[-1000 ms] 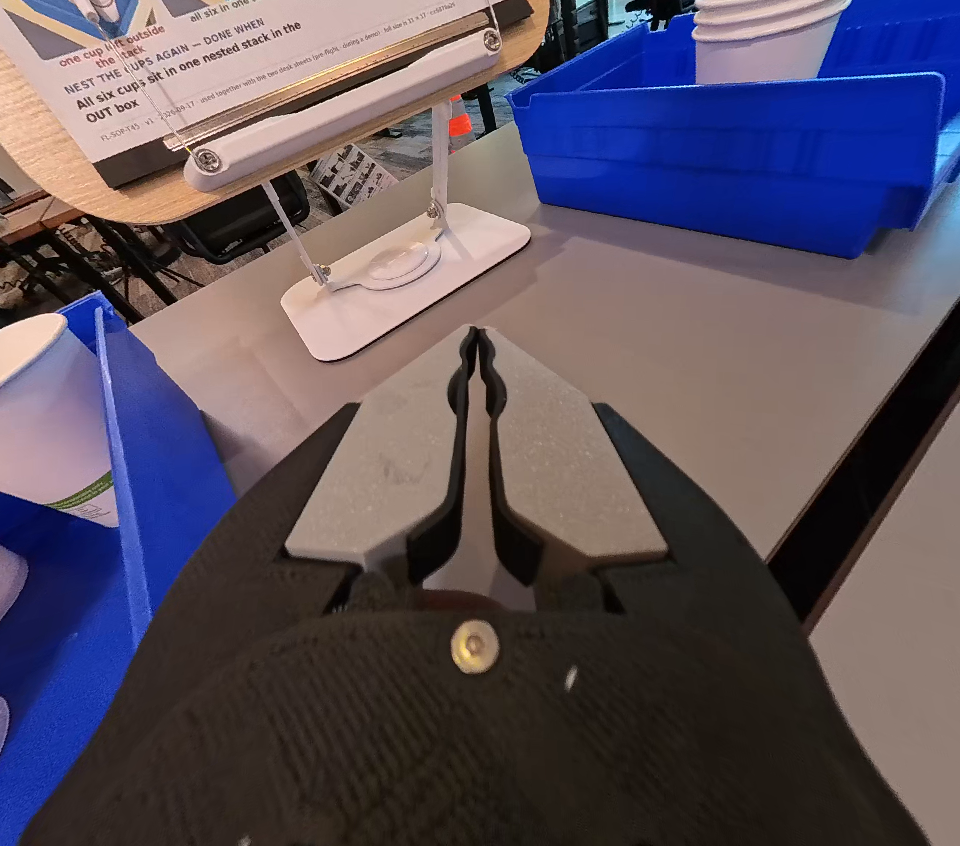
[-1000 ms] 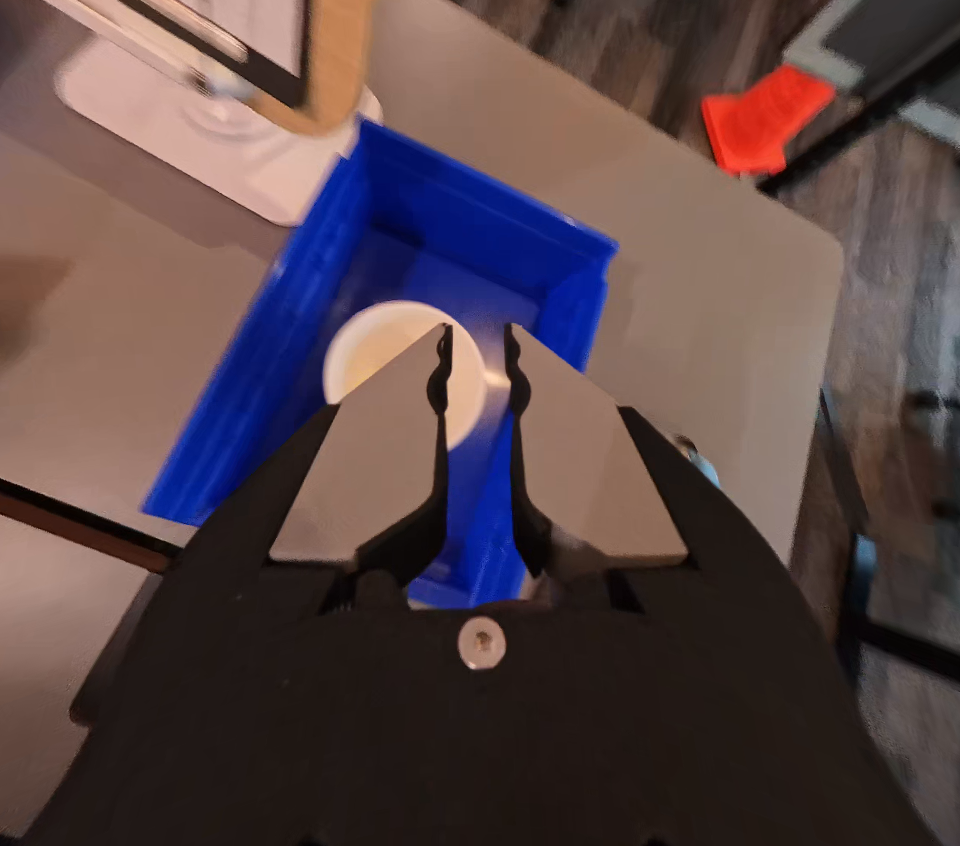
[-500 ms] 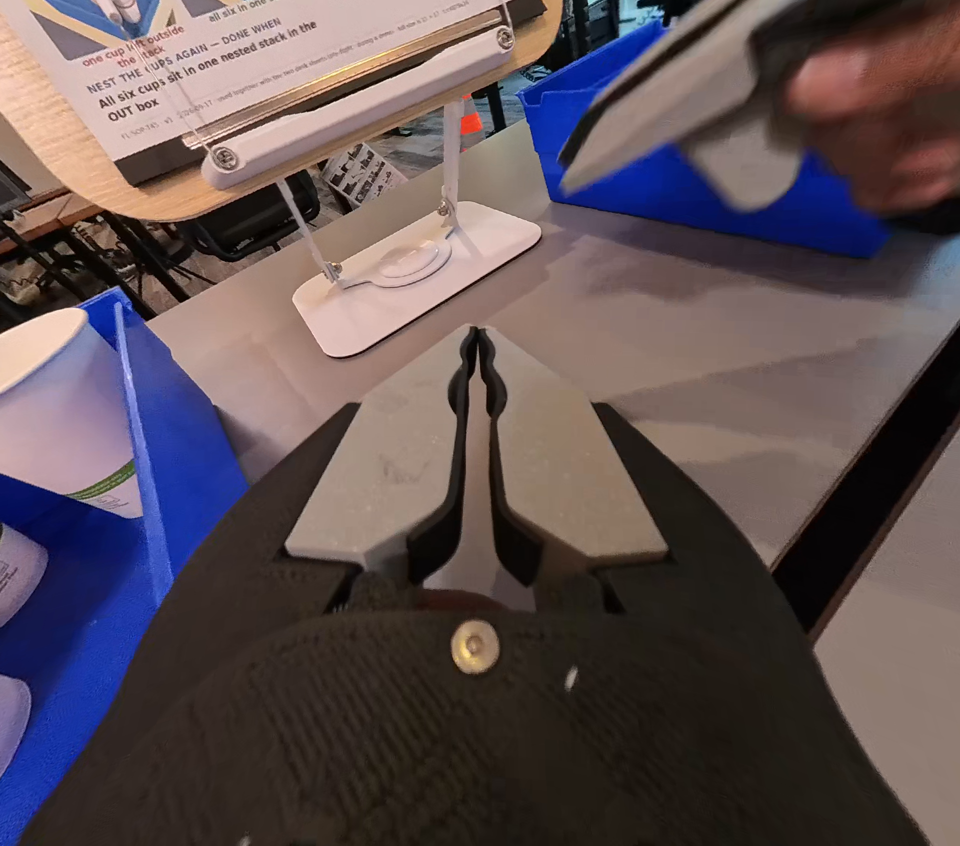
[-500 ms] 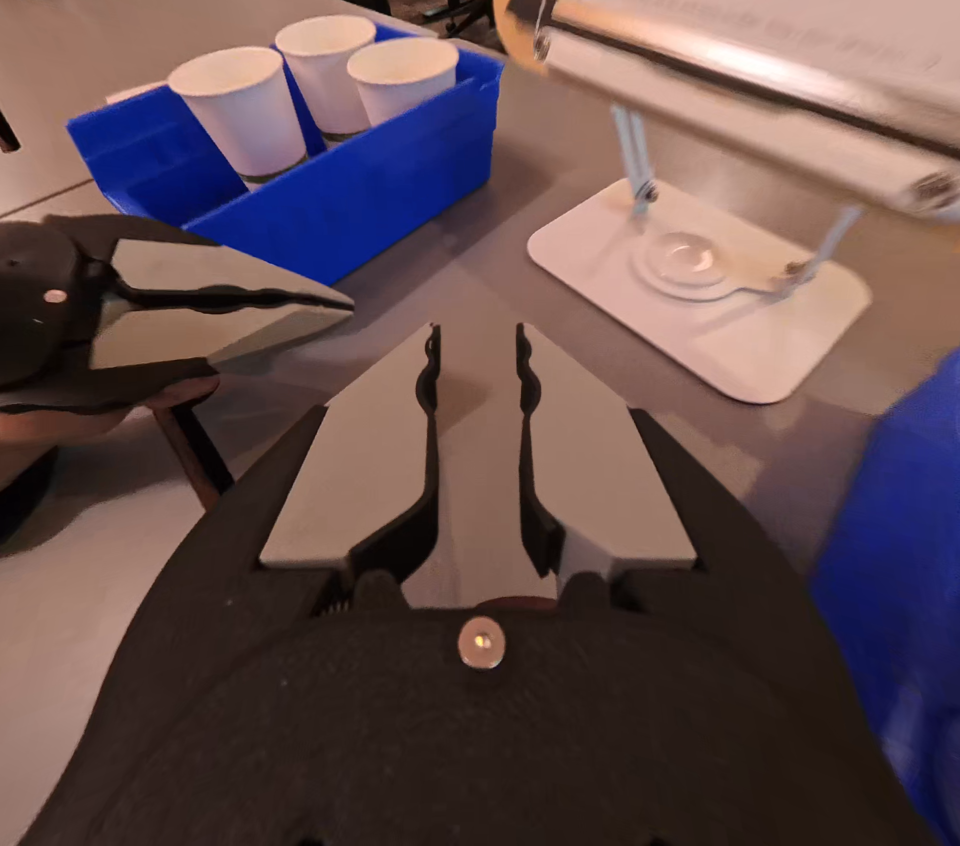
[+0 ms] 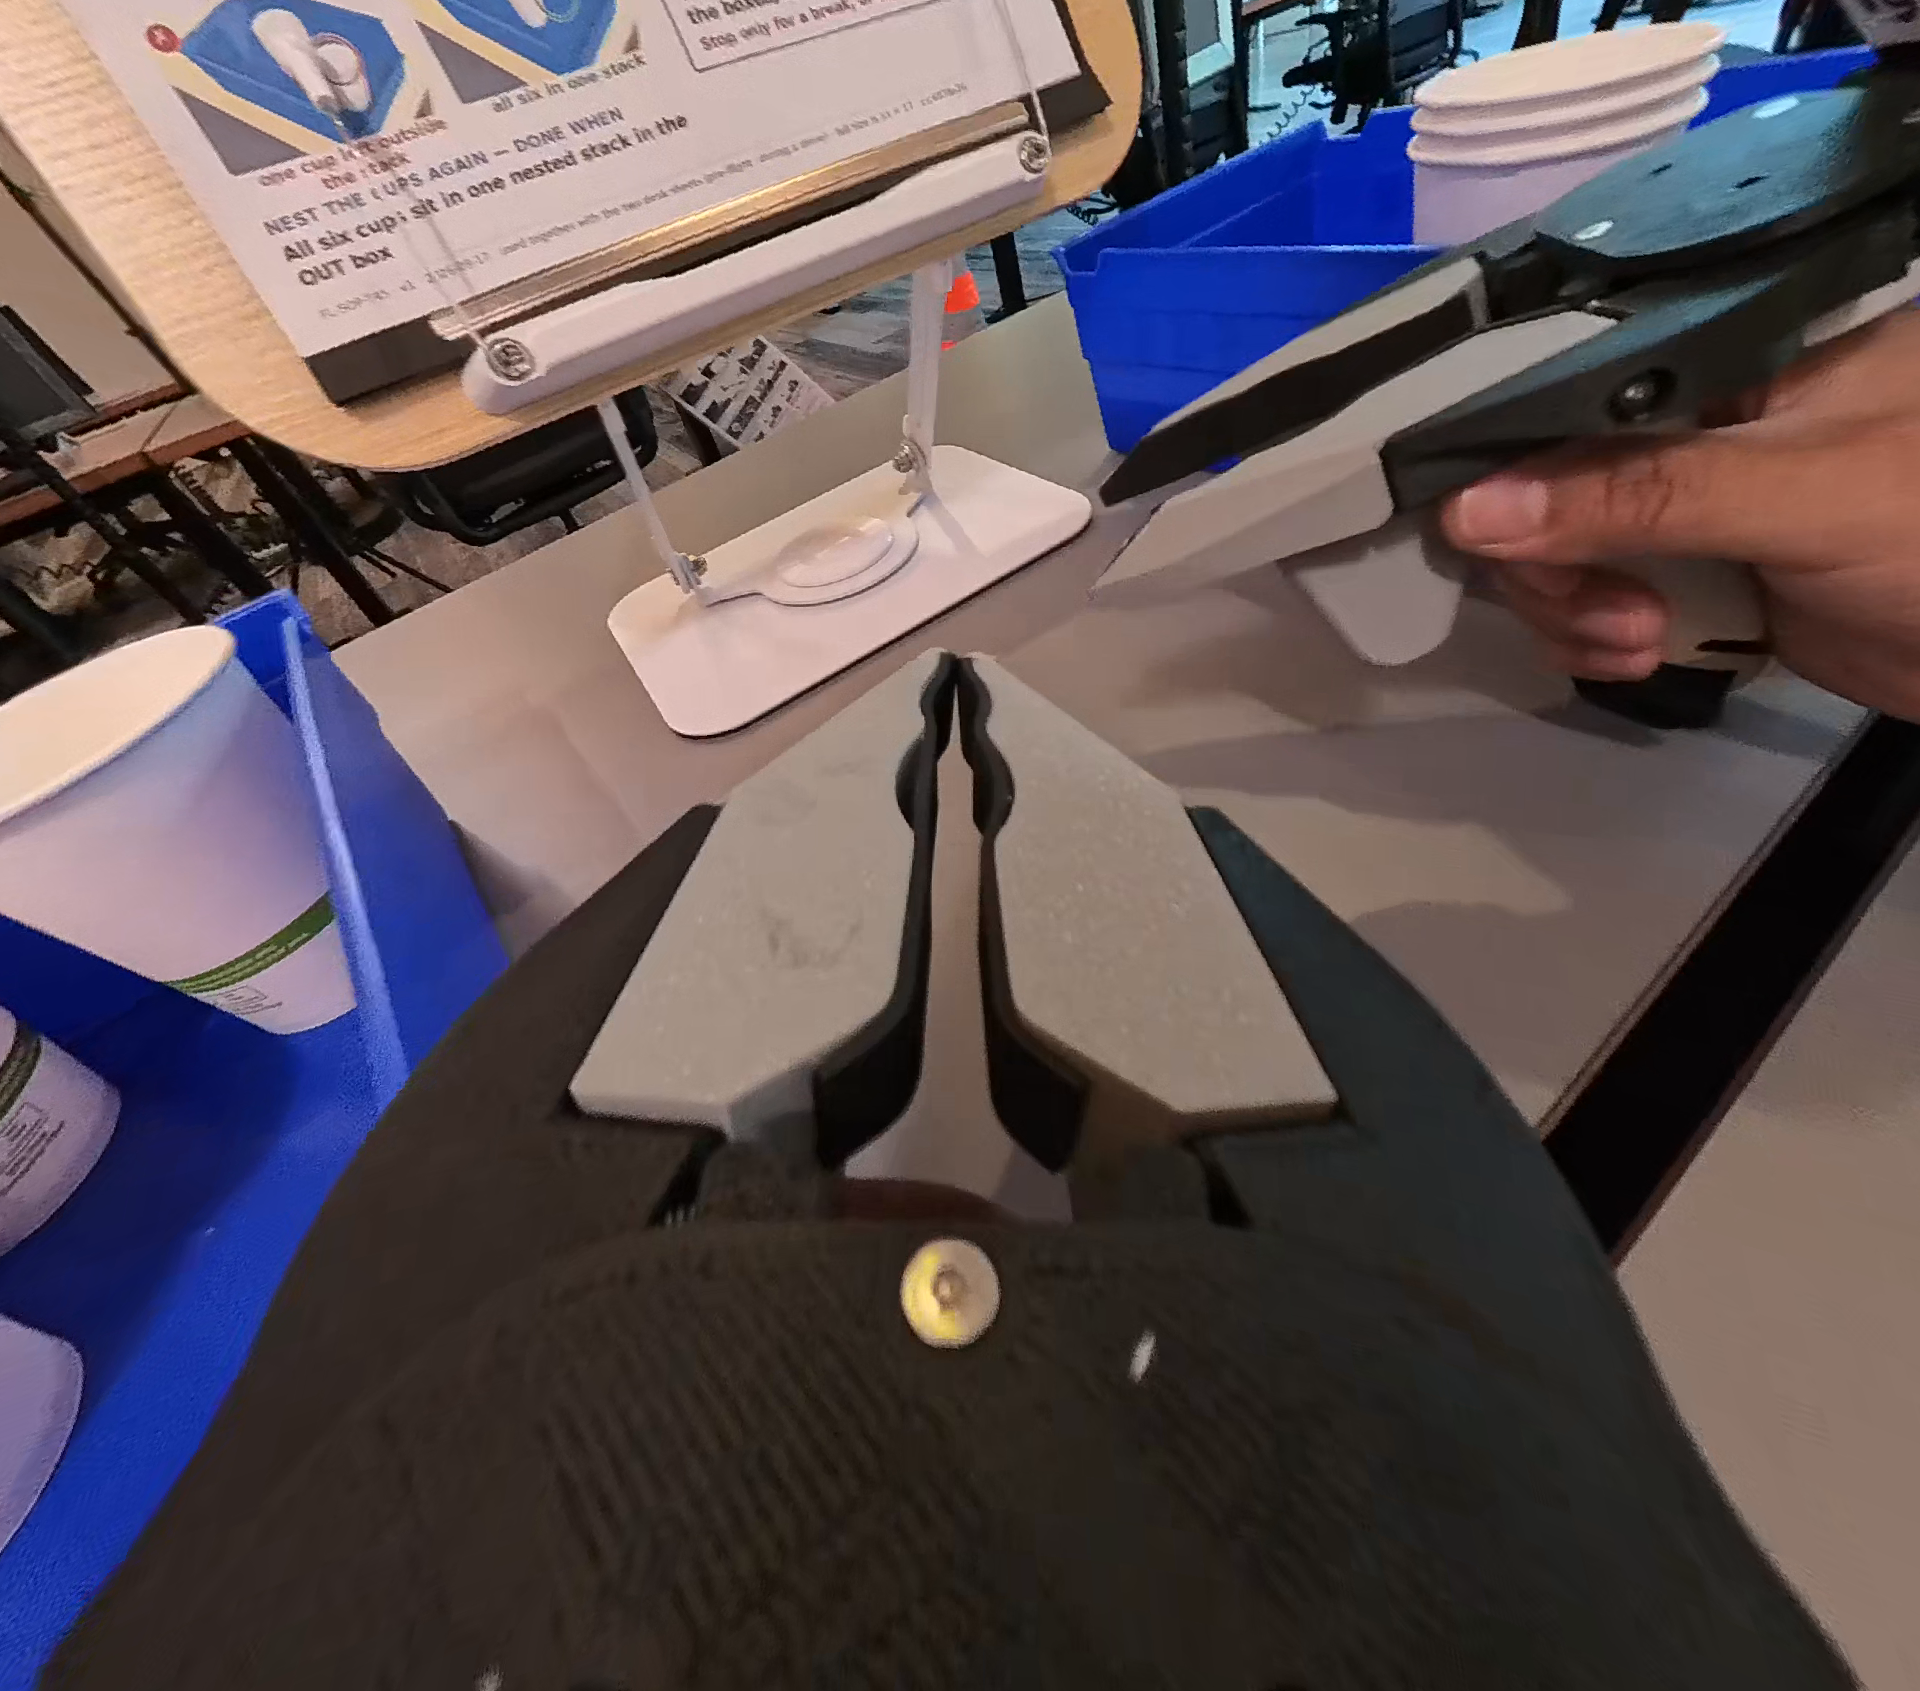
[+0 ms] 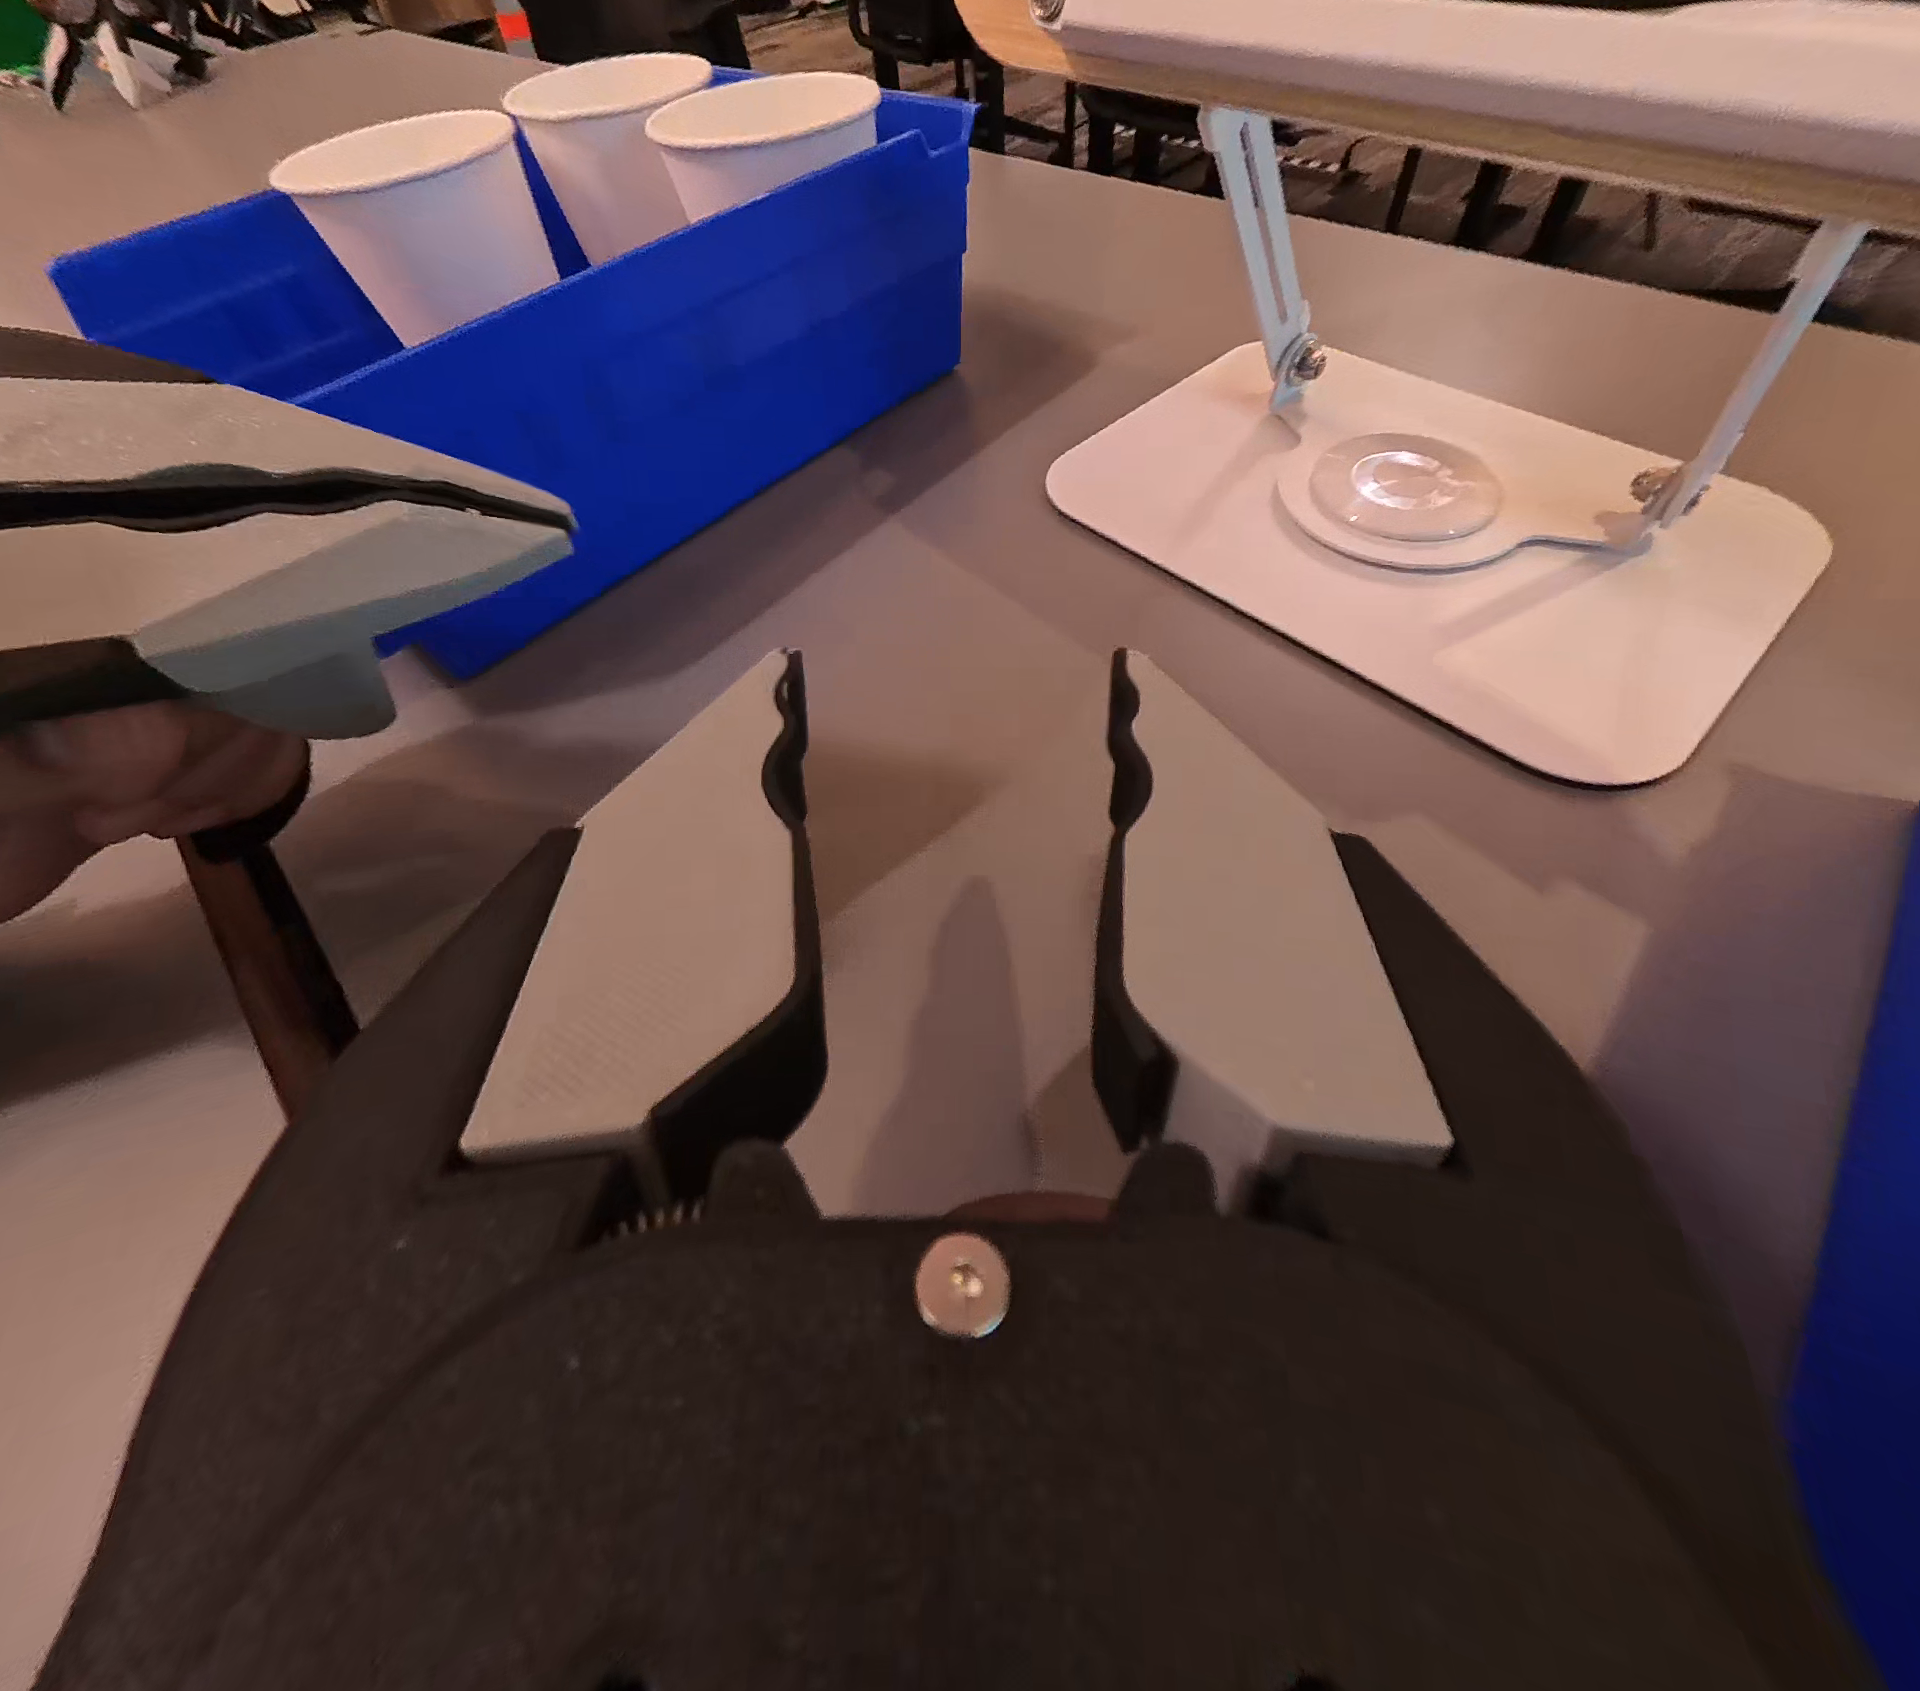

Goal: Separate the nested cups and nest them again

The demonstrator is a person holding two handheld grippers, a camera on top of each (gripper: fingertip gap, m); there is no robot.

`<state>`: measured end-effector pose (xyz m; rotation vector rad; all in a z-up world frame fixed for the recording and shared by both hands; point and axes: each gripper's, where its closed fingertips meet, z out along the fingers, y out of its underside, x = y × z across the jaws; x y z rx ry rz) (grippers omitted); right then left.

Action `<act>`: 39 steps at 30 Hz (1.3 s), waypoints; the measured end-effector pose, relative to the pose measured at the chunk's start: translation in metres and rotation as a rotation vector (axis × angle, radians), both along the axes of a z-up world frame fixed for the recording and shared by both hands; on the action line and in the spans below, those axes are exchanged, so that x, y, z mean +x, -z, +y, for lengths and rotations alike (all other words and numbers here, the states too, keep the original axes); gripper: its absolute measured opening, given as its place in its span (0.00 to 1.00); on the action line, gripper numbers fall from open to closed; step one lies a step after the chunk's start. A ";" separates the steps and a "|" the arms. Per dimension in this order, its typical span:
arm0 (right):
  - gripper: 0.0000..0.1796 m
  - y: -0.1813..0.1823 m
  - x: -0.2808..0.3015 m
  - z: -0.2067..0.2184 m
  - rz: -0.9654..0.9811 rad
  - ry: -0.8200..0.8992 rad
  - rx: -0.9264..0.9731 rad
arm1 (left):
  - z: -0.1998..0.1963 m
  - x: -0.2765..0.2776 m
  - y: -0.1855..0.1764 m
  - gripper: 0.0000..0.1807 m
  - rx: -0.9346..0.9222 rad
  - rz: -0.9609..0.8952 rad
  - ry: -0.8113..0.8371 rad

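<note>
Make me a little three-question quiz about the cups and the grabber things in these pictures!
1. True or false: the right gripper is holding a cup.
2. How many single cups stand in the blue bin in the right wrist view?
3. The nested stack of cups stands in: A) the other blue bin, B) the white stand base, C) the table.

Key: 1. False, it is open and empty. 2. Three. 3. A.
</note>
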<state>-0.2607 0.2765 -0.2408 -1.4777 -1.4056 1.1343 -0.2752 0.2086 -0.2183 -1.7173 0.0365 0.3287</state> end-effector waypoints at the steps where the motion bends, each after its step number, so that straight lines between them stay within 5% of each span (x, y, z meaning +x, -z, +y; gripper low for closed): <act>1: 0.29 -0.002 0.001 0.002 0.014 0.010 0.019 | -0.002 0.000 -0.004 0.00 0.022 -0.008 -0.002; 2: 0.25 -0.005 0.002 0.004 0.029 0.018 0.034 | -0.006 0.003 -0.010 0.00 0.055 -0.023 0.009; 4: 0.00 -0.010 0.005 -0.002 0.068 -0.017 0.060 | -0.013 0.010 -0.021 0.00 0.113 -0.070 0.044; 14: 0.00 -0.008 0.004 -0.010 0.067 -0.025 0.110 | -0.075 0.017 -0.054 0.00 0.211 -0.100 -0.040; 19: 0.00 -0.004 0.002 -0.009 0.054 -0.030 0.108 | -0.118 -0.035 -0.113 0.00 0.222 -0.094 -0.224; 23: 0.03 -0.004 0.002 -0.001 0.053 -0.008 0.086 | -0.149 -0.102 -0.131 0.12 0.114 -0.148 -0.362; 28: 0.04 -0.006 0.003 0.005 0.069 0.008 0.047 | -0.163 -0.167 -0.095 0.25 -0.137 -0.260 -0.458; 39: 0.05 -0.005 0.003 0.002 0.063 -0.001 0.070 | -0.135 -0.203 -0.021 0.21 -0.467 -0.136 -0.469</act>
